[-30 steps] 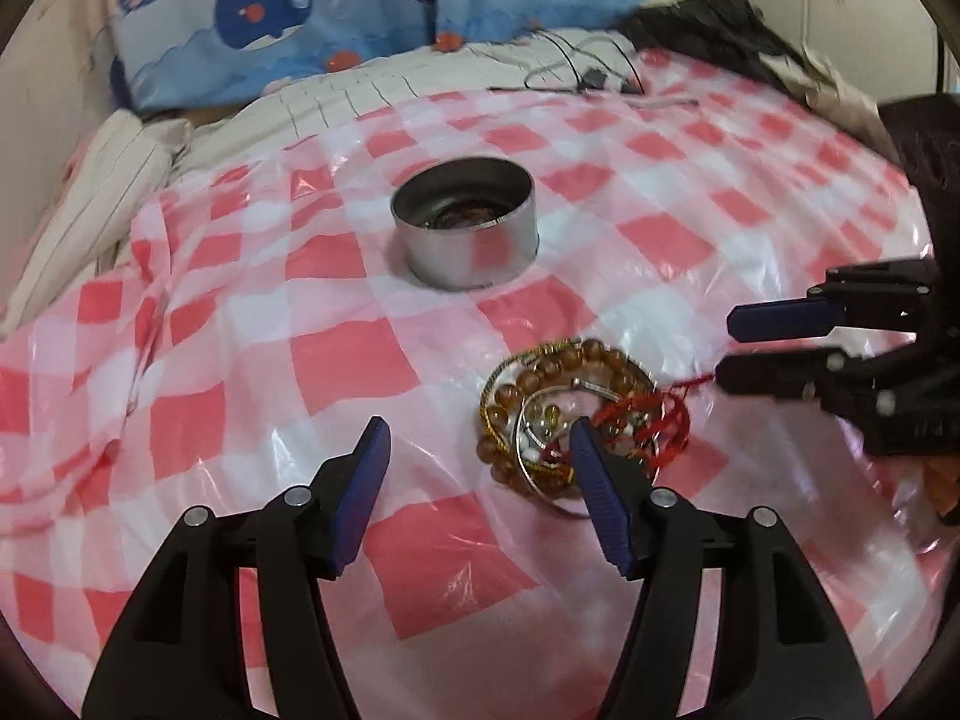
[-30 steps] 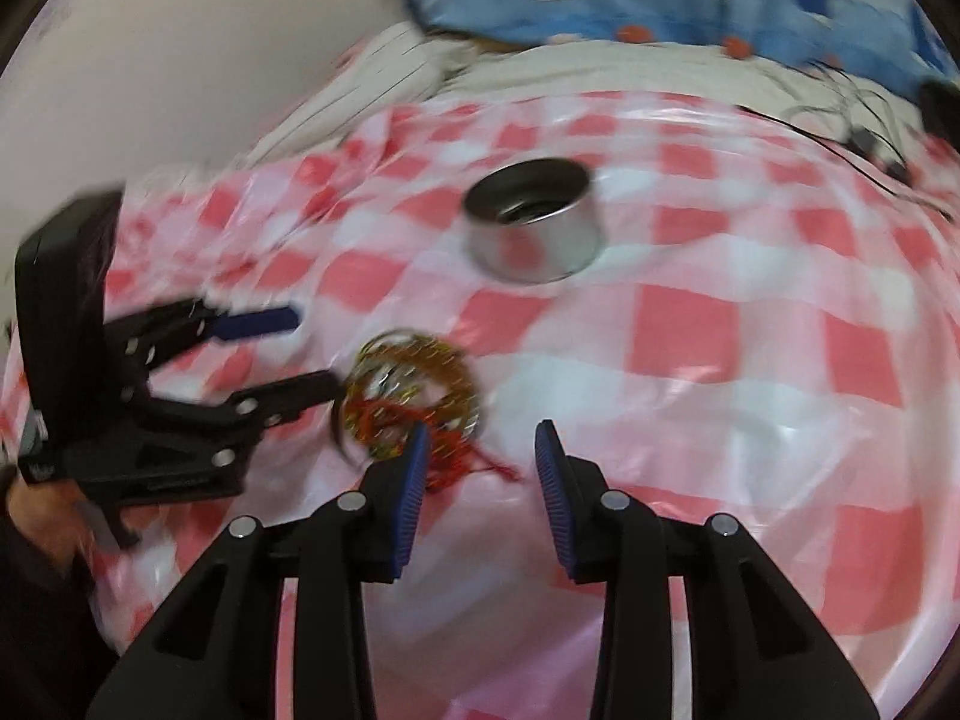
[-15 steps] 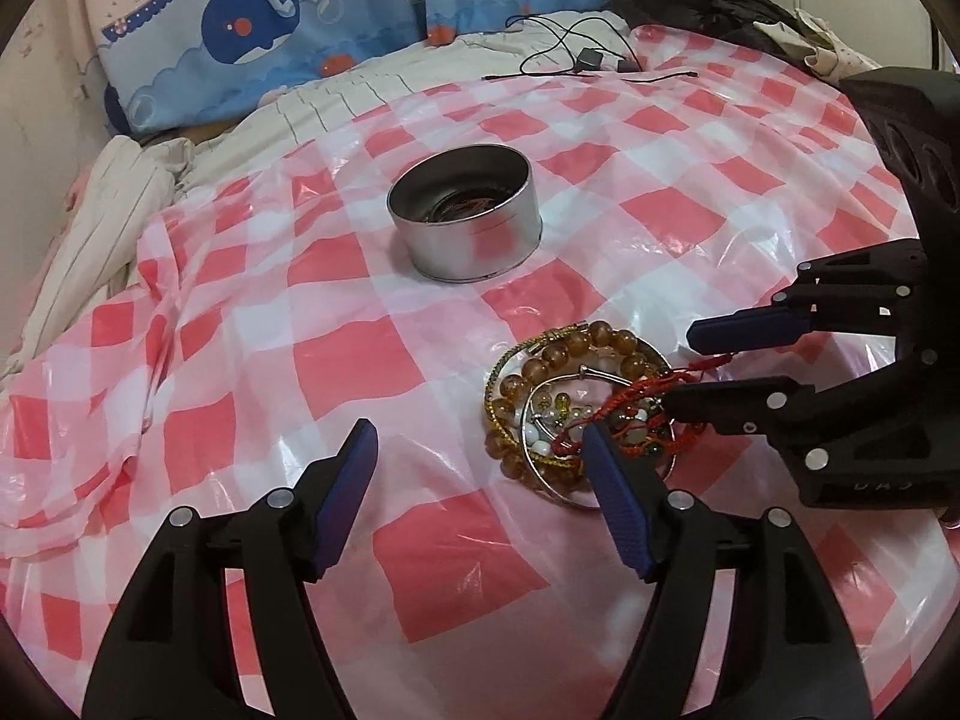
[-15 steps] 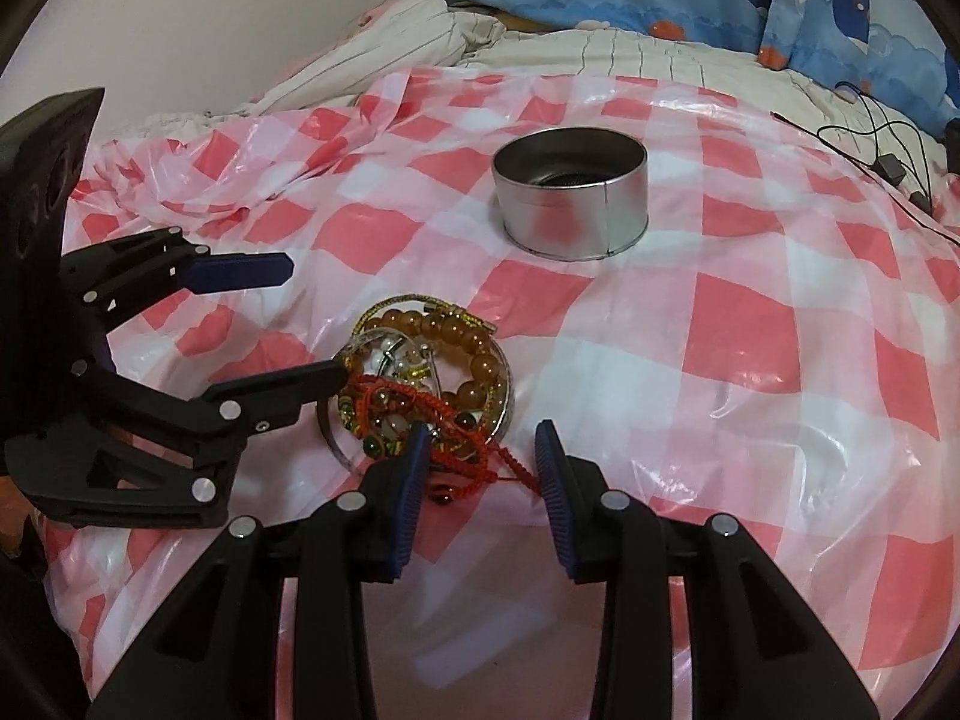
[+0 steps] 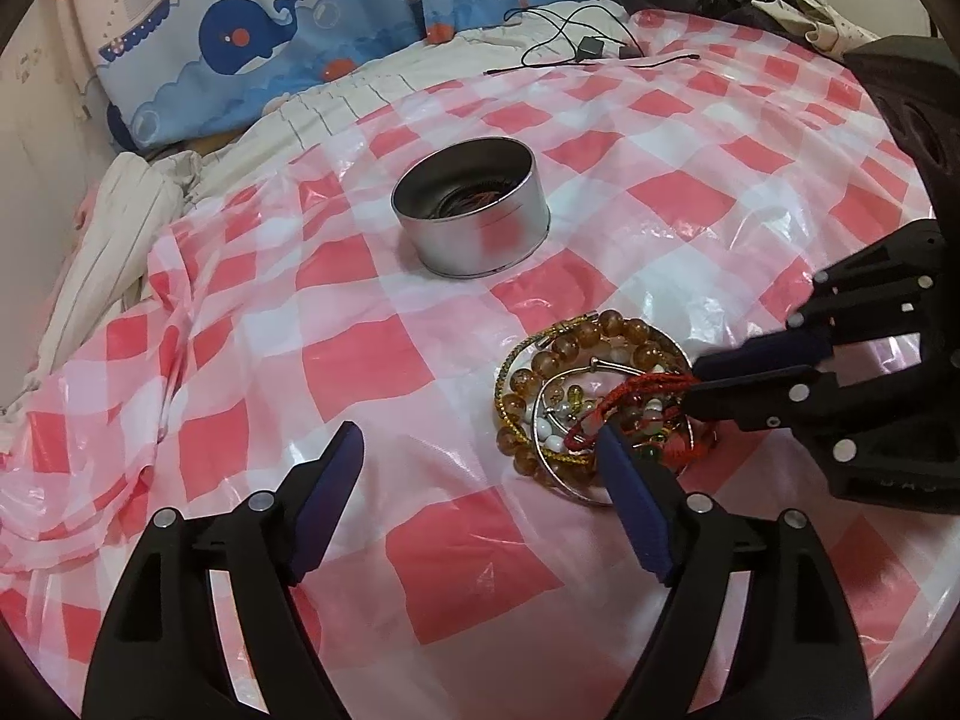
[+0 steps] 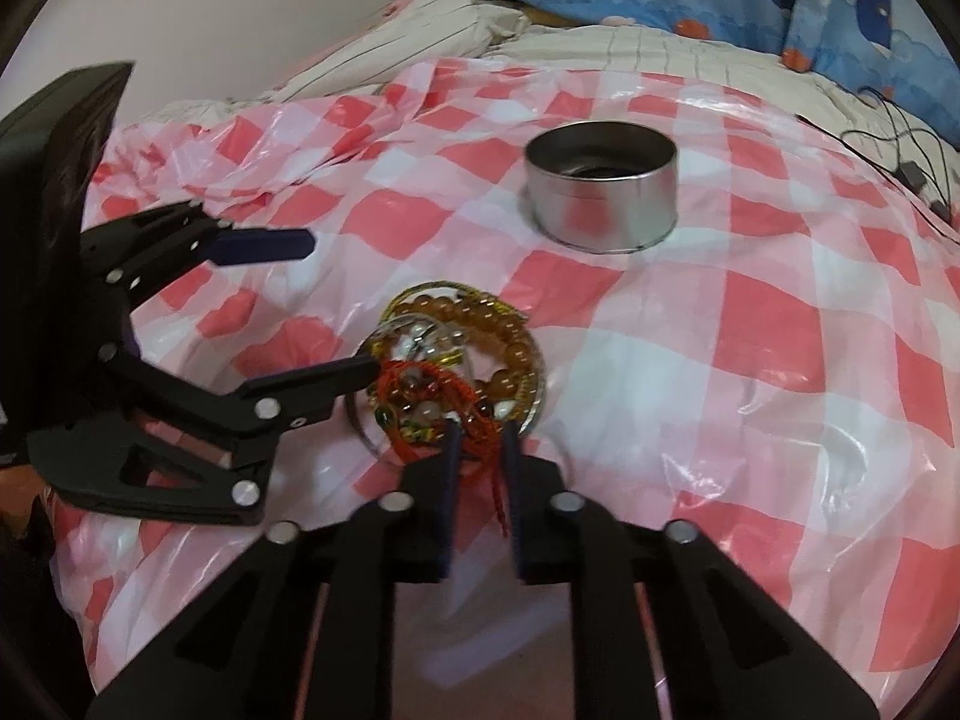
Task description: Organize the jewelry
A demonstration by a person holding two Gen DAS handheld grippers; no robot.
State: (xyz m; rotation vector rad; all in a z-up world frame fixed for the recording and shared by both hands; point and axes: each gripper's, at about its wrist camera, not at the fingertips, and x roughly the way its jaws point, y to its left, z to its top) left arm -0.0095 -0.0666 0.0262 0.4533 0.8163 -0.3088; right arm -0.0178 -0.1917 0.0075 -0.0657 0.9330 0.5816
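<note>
The right gripper (image 6: pixel 480 441) has pushed into the jewelry pile (image 5: pixel 591 399) and narrowed its fingers around the red cord bracelet (image 6: pixel 480 414), where half a second ago they stood apart just short of it. The left gripper (image 5: pixel 480 456) stays spread wide, one finger at the pile's edge; the silver tin (image 5: pixel 471 207) sits well apart on the checked cloth (image 5: pixel 360 360).

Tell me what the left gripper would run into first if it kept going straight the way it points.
Probably nothing right away: the open left gripper points across bare checkered cloth, with the jewelry pile by its right finger. Farther on, the silver tin looks roughly in line, though depth is unclear.
</note>
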